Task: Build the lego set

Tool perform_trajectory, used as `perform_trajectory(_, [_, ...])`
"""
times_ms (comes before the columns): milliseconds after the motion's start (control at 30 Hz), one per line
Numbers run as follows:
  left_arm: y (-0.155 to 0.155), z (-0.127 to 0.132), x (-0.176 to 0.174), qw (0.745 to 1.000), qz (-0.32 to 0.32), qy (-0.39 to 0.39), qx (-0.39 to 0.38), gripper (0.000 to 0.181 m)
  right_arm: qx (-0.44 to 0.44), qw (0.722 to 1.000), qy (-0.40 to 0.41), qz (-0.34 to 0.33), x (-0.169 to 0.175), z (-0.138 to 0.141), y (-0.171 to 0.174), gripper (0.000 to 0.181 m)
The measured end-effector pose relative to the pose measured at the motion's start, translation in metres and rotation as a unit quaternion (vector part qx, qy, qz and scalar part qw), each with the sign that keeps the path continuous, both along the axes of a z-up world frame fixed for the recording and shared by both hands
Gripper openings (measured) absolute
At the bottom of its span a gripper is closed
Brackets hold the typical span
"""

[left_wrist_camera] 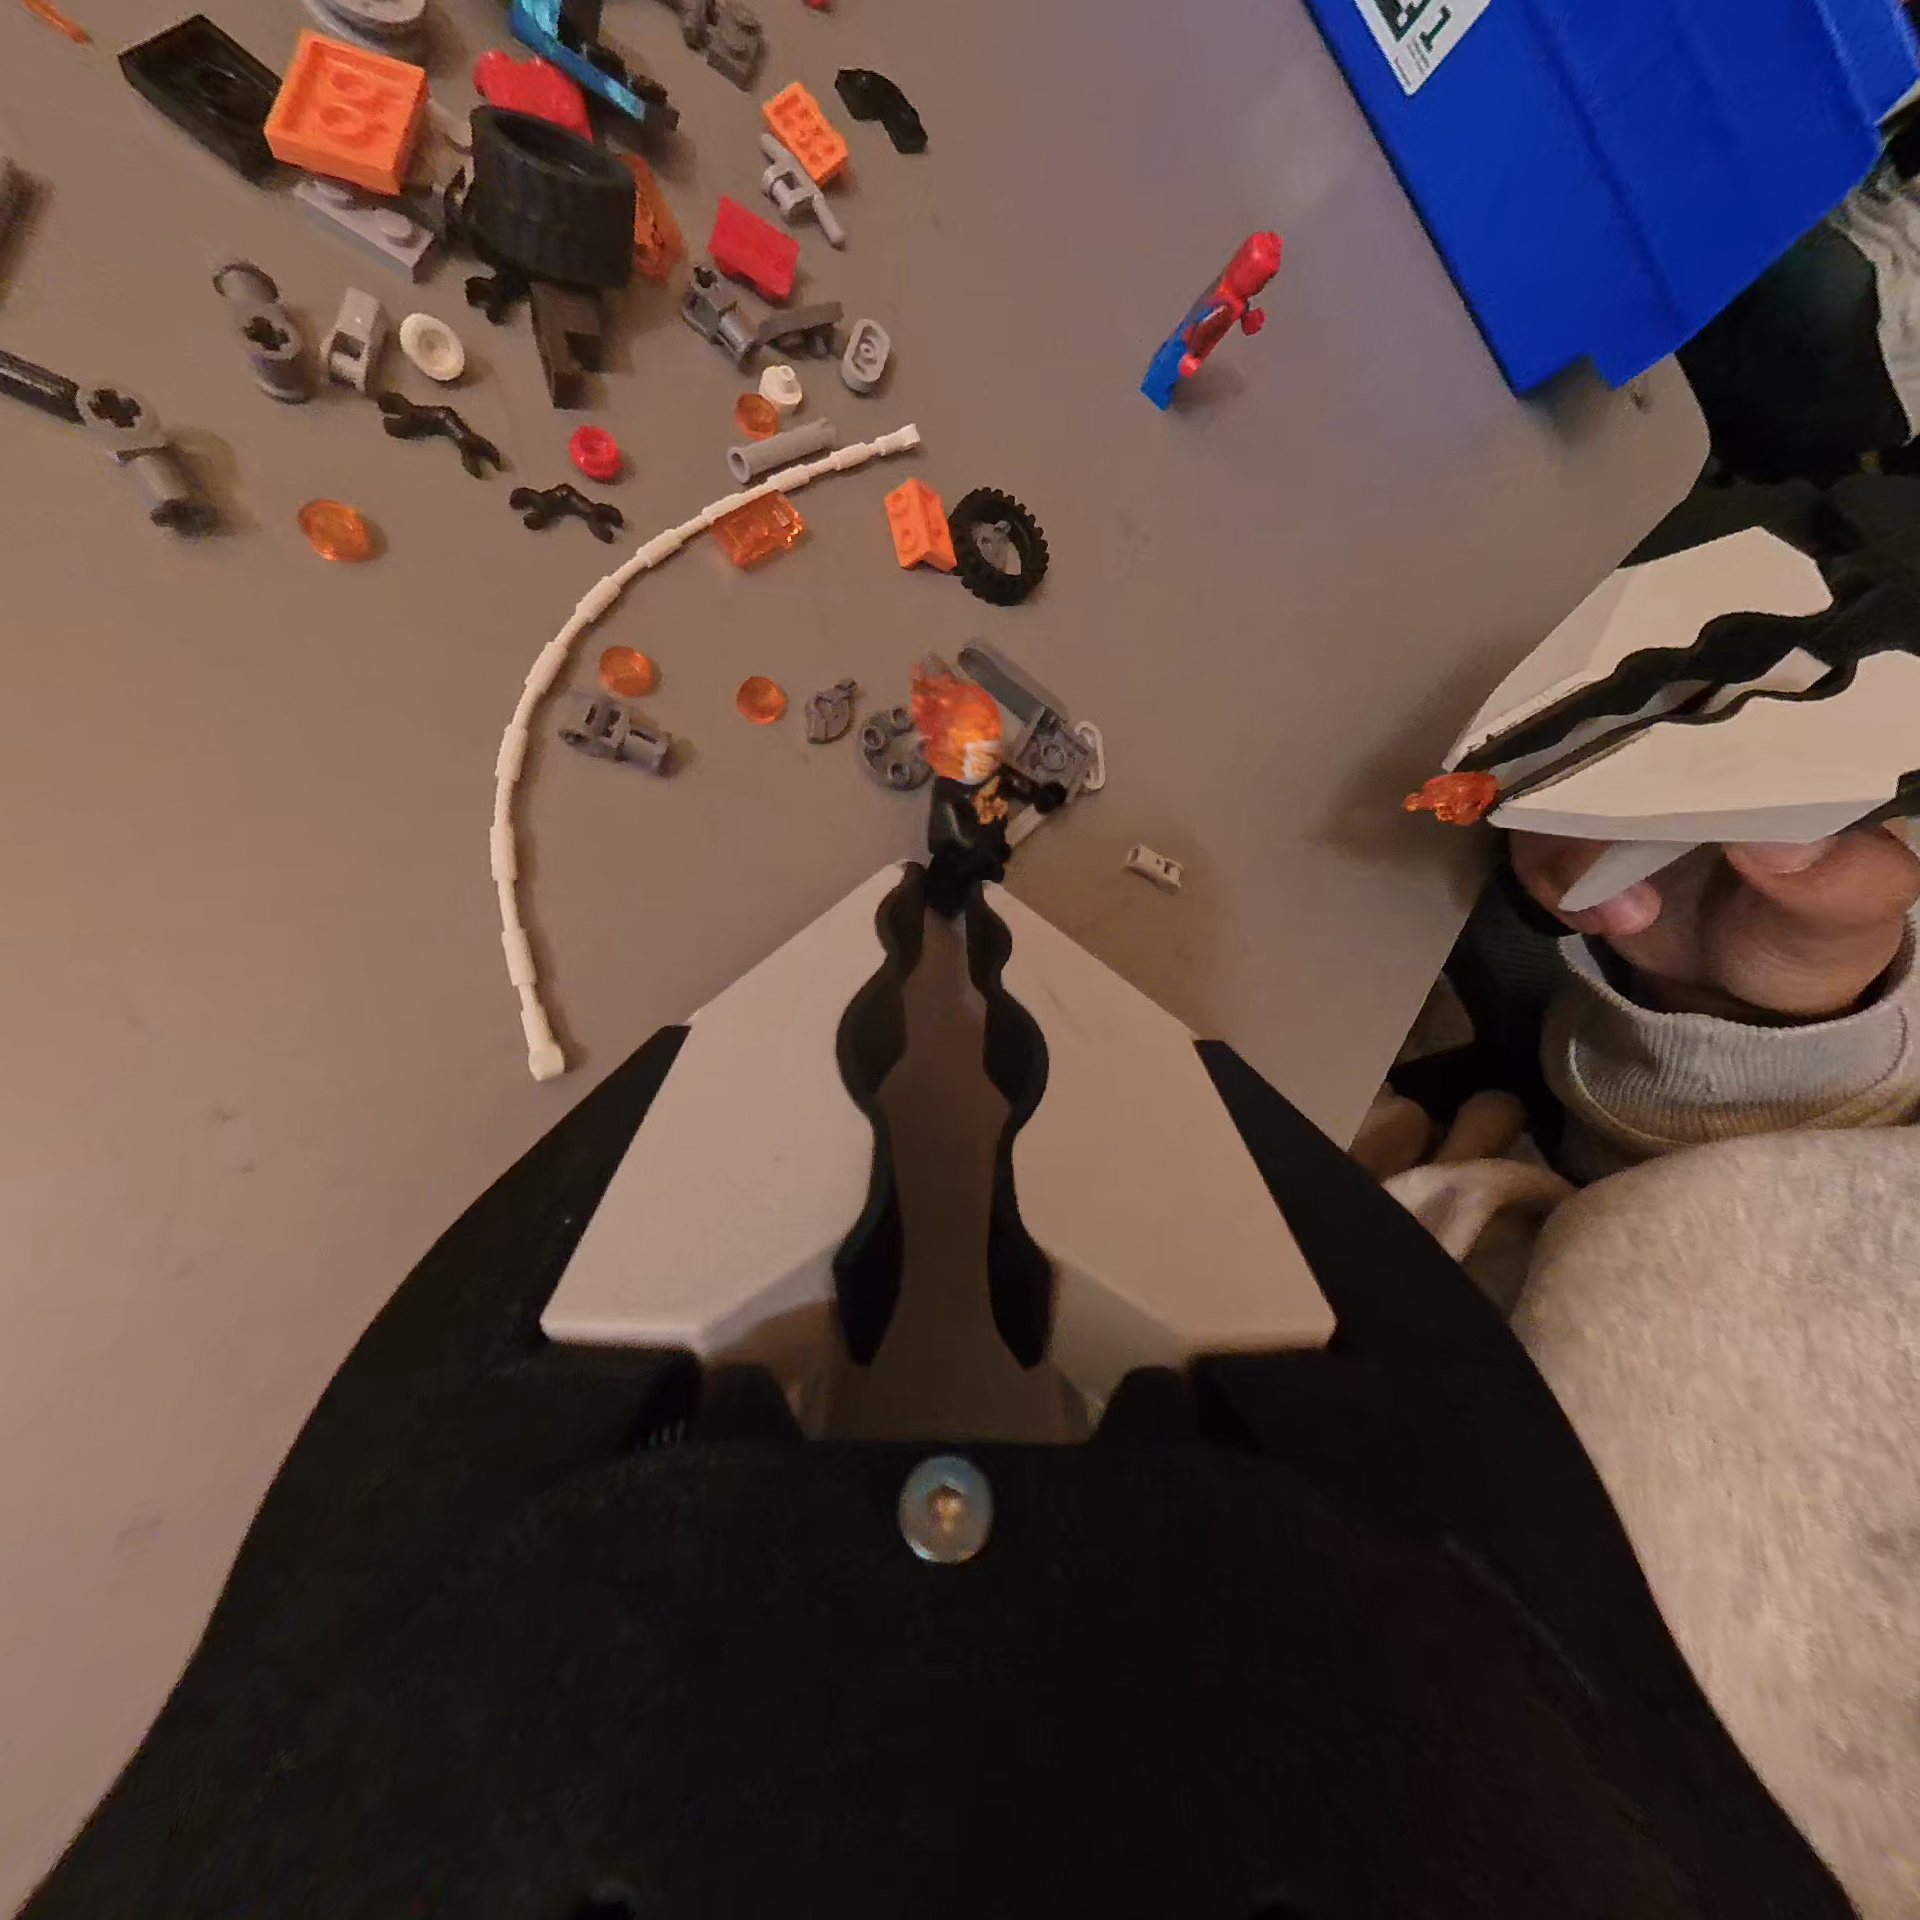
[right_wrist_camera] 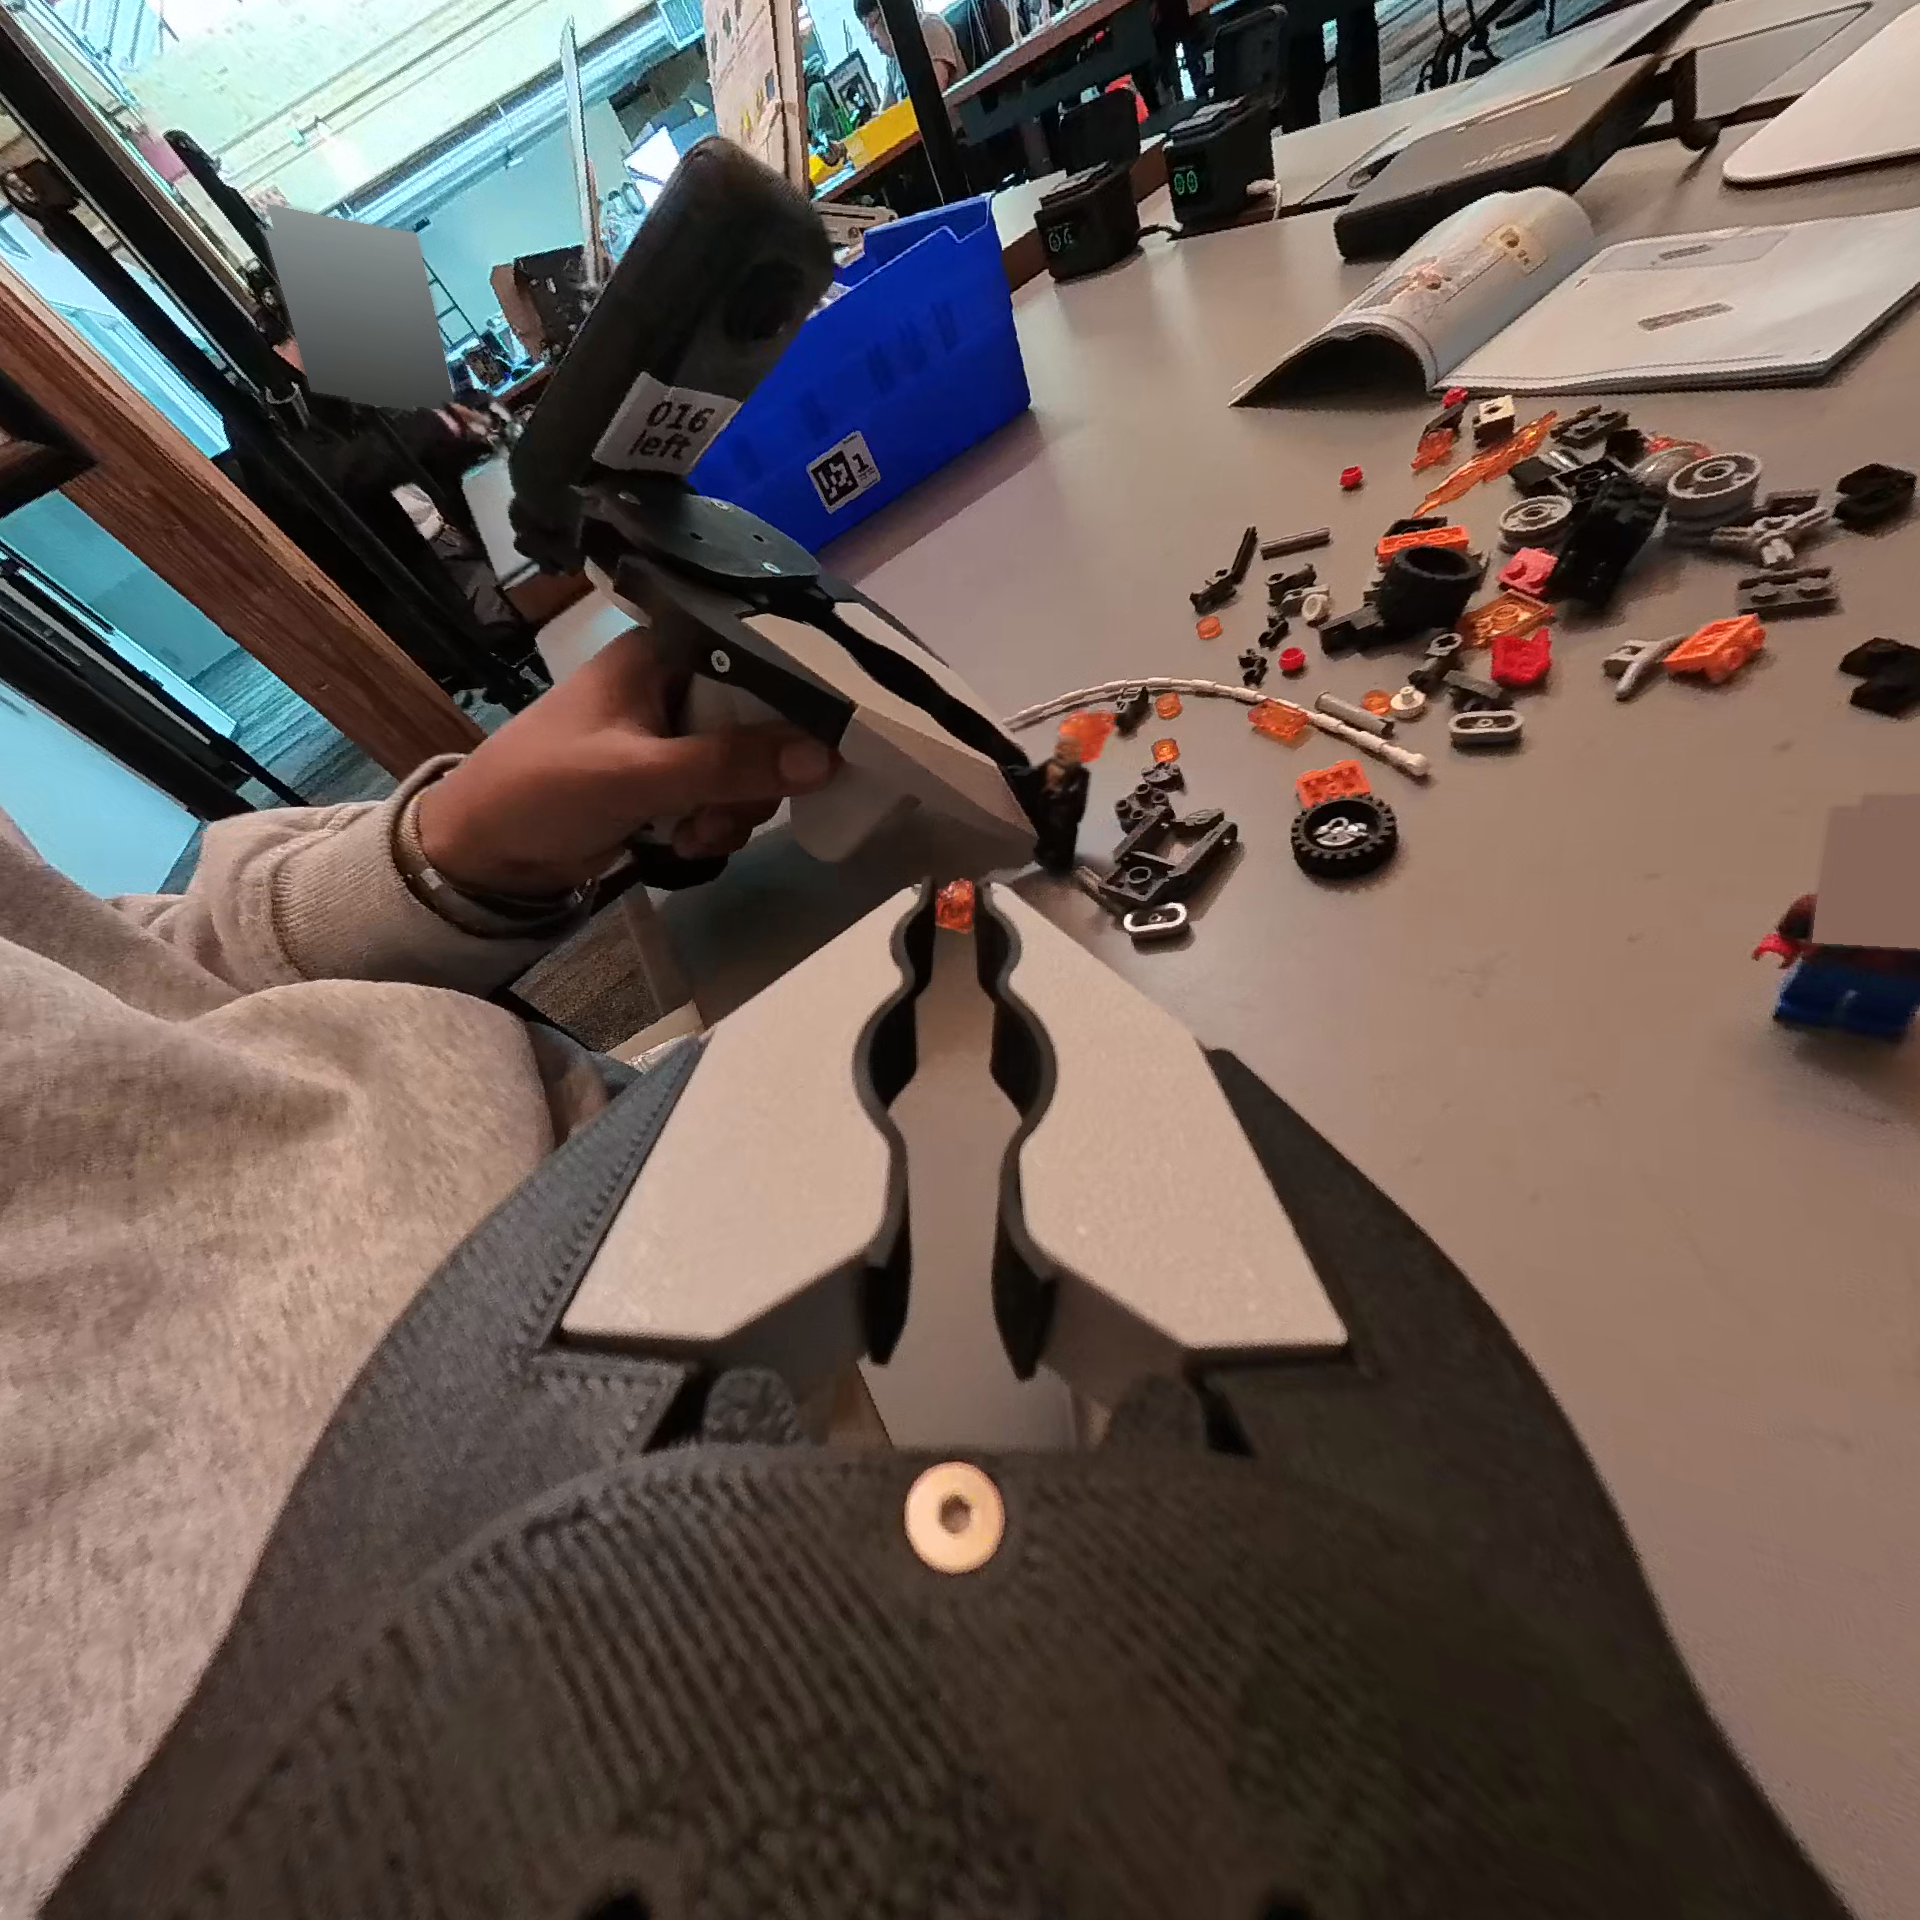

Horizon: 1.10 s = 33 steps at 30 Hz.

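My left gripper [left_wrist_camera: 948, 896] is shut on the legs of a black minifigure [left_wrist_camera: 966, 800] with an orange flame head, held just above the grey table [left_wrist_camera: 312, 1039]. It also shows in the right wrist view [right_wrist_camera: 1044, 821], held by a hand, with the minifigure [right_wrist_camera: 1062, 805] at its tips. My right gripper [right_wrist_camera: 956, 906] is shut on a small clear-orange flame piece [right_wrist_camera: 956, 904]. In the left wrist view that gripper [left_wrist_camera: 1481, 798] sits at the table's right edge with the flame piece [left_wrist_camera: 1449, 798] sticking out of its tips, apart from the minifigure.
Loose bricks lie across the table: a black tyre [left_wrist_camera: 551, 197], a small wheel [left_wrist_camera: 997, 545], orange bricks [left_wrist_camera: 348, 109], a white flexible rod [left_wrist_camera: 582, 644], grey parts. A red and blue minifigure [left_wrist_camera: 1210, 312], a blue bin [left_wrist_camera: 1610, 156] and an open booklet [right_wrist_camera: 1558, 301] lie farther out.
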<state>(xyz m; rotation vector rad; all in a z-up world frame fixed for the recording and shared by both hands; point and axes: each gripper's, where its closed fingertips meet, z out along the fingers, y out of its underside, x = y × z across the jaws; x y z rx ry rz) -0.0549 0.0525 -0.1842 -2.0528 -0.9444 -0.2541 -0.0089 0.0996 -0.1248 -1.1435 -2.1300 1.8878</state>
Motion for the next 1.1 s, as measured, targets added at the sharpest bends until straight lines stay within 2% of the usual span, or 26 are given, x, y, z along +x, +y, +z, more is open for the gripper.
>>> perform_trajectory(33, [-0.003, 0.0, 0.001, 1.0, 0.001, -0.002, -0.001, 0.005, -0.001, 1.0, -0.001, 0.0, 0.0, 0.0, 0.0, 0.005])
perform_trajectory(67, [-0.006, 0.001, 0.001, 1.0, 0.003, -0.003, -0.003, 0.0, -0.002, 1.0, -0.001, 0.0, 0.0, 0.0, 0.0, 0.005])
perform_trajectory(233, [-0.021, 0.01, 0.008, 1.0, -0.005, 0.005, -0.005, 0.0, -0.004, 1.0, -0.004, 0.0, -0.001, -0.001, 0.0, 0.006])
perform_trajectory(367, [-0.021, 0.017, 0.006, 0.999, -0.021, 0.04, -0.001, 0.011, -0.003, 1.0, -0.004, 0.0, -0.001, -0.001, 0.0, 0.006])
perform_trajectory(533, [-0.007, 0.015, 0.009, 0.999, -0.036, 0.001, 0.013, 0.027, -0.002, 1.0, -0.002, 0.001, 0.0, 0.0, -0.001, 0.005])
perform_trajectory(700, [0.006, 0.004, 0.015, 0.999, -0.049, -0.019, -0.007, 0.03, -0.003, 1.0, -0.002, 0.002, 0.0, 0.0, -0.001, 0.005])
perform_trajectory(800, [0.014, 0.004, 0.018, 0.998, -0.058, -0.028, -0.002, 0.027, -0.004, 1.0, -0.003, 0.0, -0.001, 0.0, 0.001, 0.005])
perform_trajectory(933, [0.016, -0.002, 0.017, 0.998, -0.062, -0.023, -0.021, 0.011, -0.008, 1.0, -0.004, -0.004, -0.002, 0.0, 0.002, 0.005])
perform_trajectory(1033, [0.019, 0.0, 0.018, 0.998, -0.064, -0.015, -0.003, 0.006, -0.014, 1.0, -0.006, -0.016, -0.004, 0.001, 0.005, 0.005])
perform_trajectory(1100, [0.023, 0.01, 0.014, 0.998, -0.056, 0.018, 0.038, 0.006, -0.028, 0.999, -0.007, -0.03, -0.008, 0.003, 0.007, 0.005])
